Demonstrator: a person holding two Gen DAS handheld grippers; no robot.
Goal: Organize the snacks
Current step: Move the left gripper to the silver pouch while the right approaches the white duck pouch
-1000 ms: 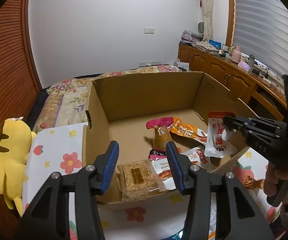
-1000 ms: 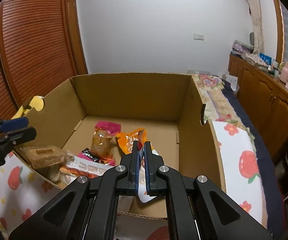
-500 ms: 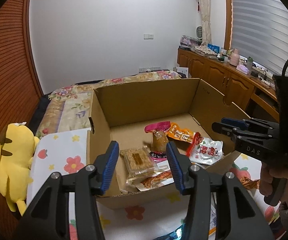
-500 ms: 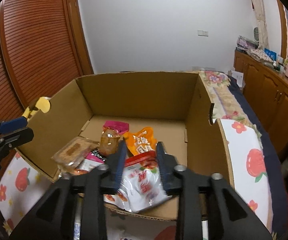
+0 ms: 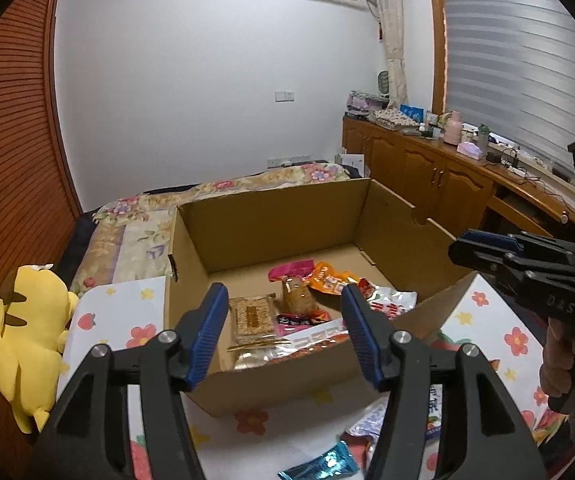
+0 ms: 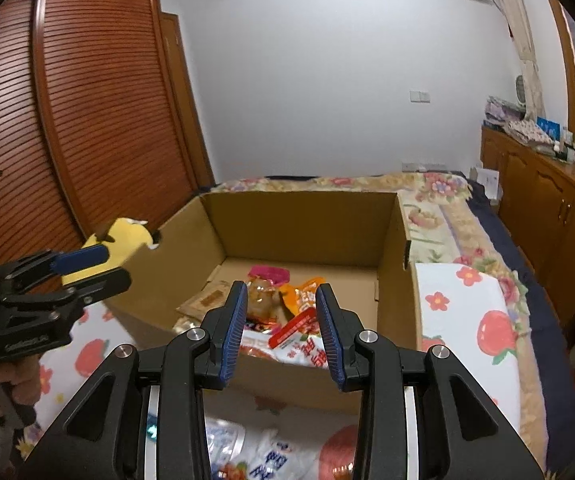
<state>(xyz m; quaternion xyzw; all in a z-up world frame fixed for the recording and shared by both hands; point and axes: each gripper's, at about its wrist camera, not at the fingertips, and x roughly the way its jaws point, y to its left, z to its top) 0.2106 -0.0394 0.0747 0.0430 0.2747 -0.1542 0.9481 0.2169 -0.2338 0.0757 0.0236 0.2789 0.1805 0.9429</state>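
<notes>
An open cardboard box (image 5: 271, 216) stands on a floral sheet and holds several snack packs. Among them are a brown cracker pack (image 5: 252, 316), a pink-topped pack (image 5: 293, 280), an orange pack (image 5: 329, 280) and a white-and-red pack (image 5: 391, 304). My left gripper (image 5: 283, 312) hovers before the box's near wall; its jaws are opening and nothing is between them. My right gripper (image 6: 281, 304) is open and holds nothing, above the near wall, with the white-and-red pack (image 6: 303, 350) lying beyond it. Each gripper shows in the other's view: right (image 5: 463, 250), left (image 6: 111, 266).
Loose snack packs lie on the sheet in front of the box, a teal one (image 5: 323, 464) and white ones (image 6: 271, 452). A yellow plush toy (image 5: 23, 340) lies left of the box. Slatted wardrobe doors (image 6: 87, 120) stand left, wooden cabinets (image 5: 427, 168) right.
The left gripper let the brown cracker pack go into the box and opened wider. The right gripper opened and dropped the white-and-red pack inside. Both pulled back and up from the box.
</notes>
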